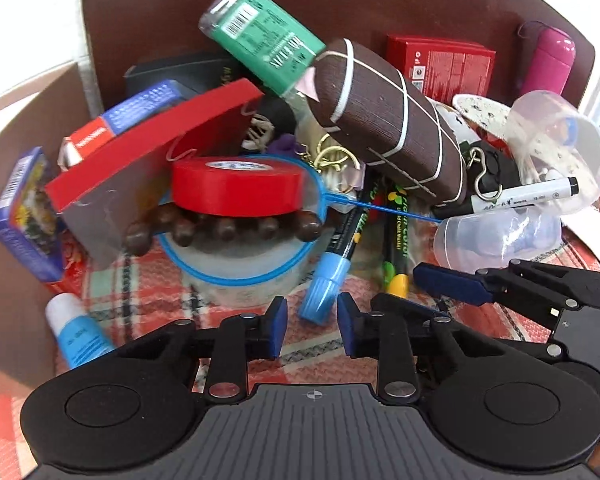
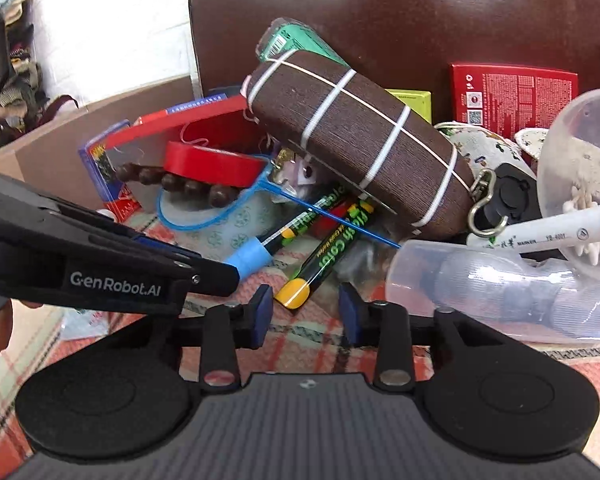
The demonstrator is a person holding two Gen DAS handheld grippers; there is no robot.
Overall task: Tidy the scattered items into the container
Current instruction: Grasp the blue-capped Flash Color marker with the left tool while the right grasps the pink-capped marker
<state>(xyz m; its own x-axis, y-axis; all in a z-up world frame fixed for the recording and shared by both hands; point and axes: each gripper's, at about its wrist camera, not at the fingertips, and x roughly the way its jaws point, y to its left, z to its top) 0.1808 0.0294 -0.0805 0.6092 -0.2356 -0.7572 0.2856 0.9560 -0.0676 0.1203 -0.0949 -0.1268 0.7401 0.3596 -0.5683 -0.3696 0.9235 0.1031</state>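
Your left gripper (image 1: 312, 326) & right gripper (image 2: 305, 314) are both hanging part-open, gripping nothing, pads flanking the blue-capped marker (image 1: 325, 290) & yellow-capped marker (image 2: 296, 291) by the brown case (image 2: 360, 140) pile, so closing off-center risks knocking caps sideways.

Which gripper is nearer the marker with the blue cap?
Left. The left gripper is directly in front of the blue-capped marker, the cap just beyond its fingertips. The right gripper sits off to the side, lined up with the yellow-capped marker.
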